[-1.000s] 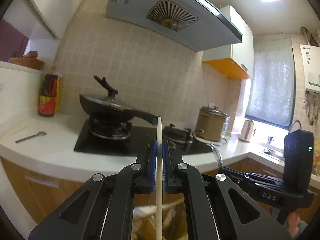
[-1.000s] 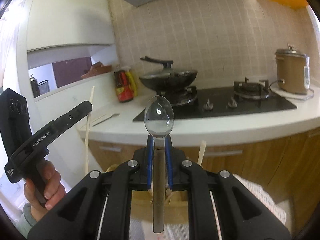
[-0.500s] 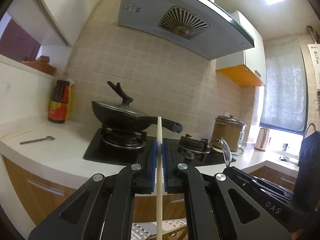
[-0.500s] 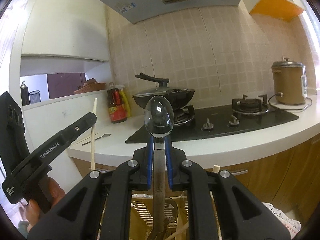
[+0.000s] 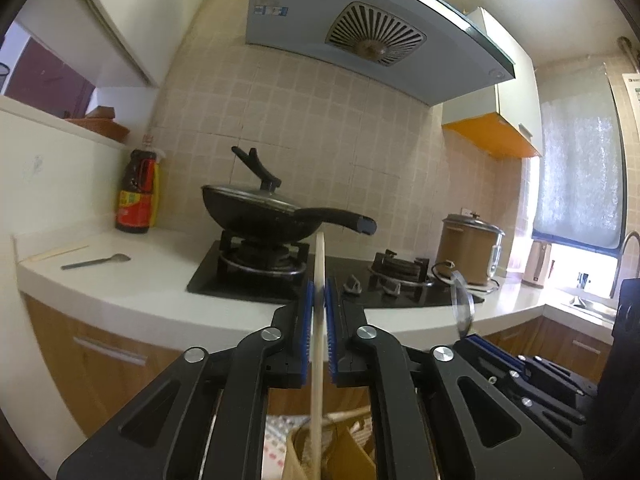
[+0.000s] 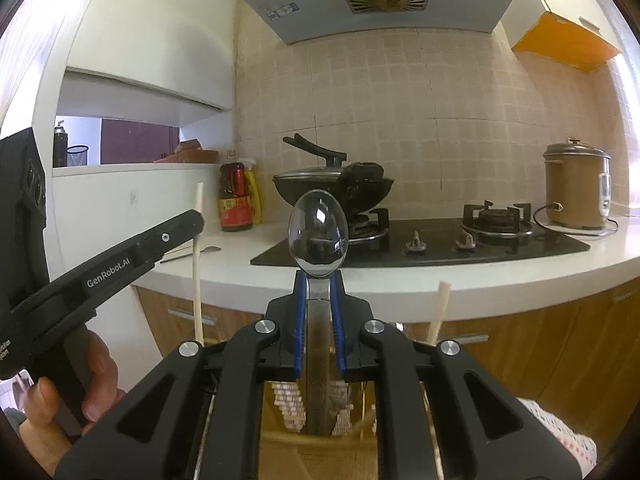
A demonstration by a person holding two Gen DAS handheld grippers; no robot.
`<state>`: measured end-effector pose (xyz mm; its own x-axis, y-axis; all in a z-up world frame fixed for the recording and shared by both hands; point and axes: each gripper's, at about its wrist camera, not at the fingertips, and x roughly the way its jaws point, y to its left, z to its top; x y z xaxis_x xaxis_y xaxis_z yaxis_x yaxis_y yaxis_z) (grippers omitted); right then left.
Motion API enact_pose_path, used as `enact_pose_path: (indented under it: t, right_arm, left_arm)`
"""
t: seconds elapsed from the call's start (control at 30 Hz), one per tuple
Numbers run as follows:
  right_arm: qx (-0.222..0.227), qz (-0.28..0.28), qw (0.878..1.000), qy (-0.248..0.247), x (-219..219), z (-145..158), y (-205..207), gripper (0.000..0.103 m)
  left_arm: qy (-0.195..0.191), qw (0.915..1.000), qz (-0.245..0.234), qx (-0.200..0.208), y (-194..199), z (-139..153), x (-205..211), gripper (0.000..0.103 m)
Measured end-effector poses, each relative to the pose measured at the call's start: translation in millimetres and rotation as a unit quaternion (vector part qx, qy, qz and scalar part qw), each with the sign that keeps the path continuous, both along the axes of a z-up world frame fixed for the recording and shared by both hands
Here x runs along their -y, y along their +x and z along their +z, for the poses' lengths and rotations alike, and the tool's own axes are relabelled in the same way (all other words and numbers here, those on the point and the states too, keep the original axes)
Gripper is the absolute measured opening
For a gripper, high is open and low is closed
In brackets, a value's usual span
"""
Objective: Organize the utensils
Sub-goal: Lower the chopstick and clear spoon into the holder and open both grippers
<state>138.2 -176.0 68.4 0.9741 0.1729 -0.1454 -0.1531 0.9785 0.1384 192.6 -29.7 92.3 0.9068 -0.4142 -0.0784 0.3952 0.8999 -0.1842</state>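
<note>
In the left wrist view a pale wooden chopstick (image 5: 319, 264) stands between the blue pads of my left gripper (image 5: 318, 292). The jaws are opening, the stick leans slightly, and its lower end reaches into a brown holder (image 5: 344, 452) below. My right gripper (image 6: 319, 280) is shut on the handle of a metal spoon (image 6: 318, 236), bowl up and handle down into the same holder (image 6: 280, 456). The left gripper (image 6: 196, 220) and its chopstick (image 6: 196, 280) show at the left there. Another chopstick (image 6: 440, 308) stands in the holder.
Ahead runs a white counter (image 5: 132, 292) with a black hob, a lidded wok (image 5: 260, 212), a sauce bottle (image 5: 136, 196) and a brown cooker (image 5: 468, 252). A small spoon (image 5: 96, 261) and chopsticks (image 5: 56, 254) lie at its left end. A hand (image 6: 80, 392) holds the left gripper.
Both grippers have sunk, so the counter now sits higher in both views. The chopstick and spoon have gone down into the holder. The chopstick now leans slightly between the left pads.
</note>
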Motion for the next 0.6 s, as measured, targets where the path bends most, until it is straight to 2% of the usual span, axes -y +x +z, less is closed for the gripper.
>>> enact_pose_path:
  t: [0.03,0.13,0.17,0.3,0.4,0.47,0.5,0.53,0.6]
  right_arm:
    - [-0.004,0.008,1.000,0.002,-0.3,1.4,-5.1,0.011]
    - [-0.012,0.008,1.000,-0.004,-2.4,4.4,-19.9,0.012]
    - [-0.018,0.008,1.000,-0.005,-2.7,4.5,-25.0,0.012]
    - [-0.025,0.003,1.000,0.003,1.0,5.7,-44.5,0.027]
    - [-0.028,-0.004,1.000,0.003,2.1,6.3,-59.8,0.030]
    - [-0.027,-0.012,1.000,-0.001,1.8,7.4,-72.9,0.037]
    - [-0.026,-0.015,1.000,-0.001,1.7,8.2,-78.6,0.047]
    - [-0.023,-0.019,1.000,0.000,1.6,9.1,-84.8,0.052]
    - [-0.019,-0.029,0.999,-0.007,0.3,12.1,-99.4,0.053]
  left_arm:
    - [0.001,1.0000,-0.003,-0.002,-4.4,0.8,-1.8,0.017]
    - [0.004,0.9999,-0.010,-0.009,-20.5,4.4,-9.4,0.020]
    - [0.003,0.9999,-0.011,-0.011,-24.7,5.3,-11.6,0.023]
    - [-0.006,0.9999,-0.007,-0.011,-50.9,11.8,-23.7,0.036]
    - [-0.006,0.9999,-0.006,-0.010,-69.4,15.3,-29.5,0.042]
    - [-0.005,0.9999,-0.007,-0.009,-83.7,17.1,-32.4,0.049]
    - [-0.003,1.0000,-0.005,-0.007,-89.0,17.5,-32.8,0.050]
    - [0.000,1.0000,-0.002,-0.004,-95.8,18.4,-33.4,0.053]
    - [0.004,1.0000,0.002,0.002,-110.1,19.9,-34.9,0.057]
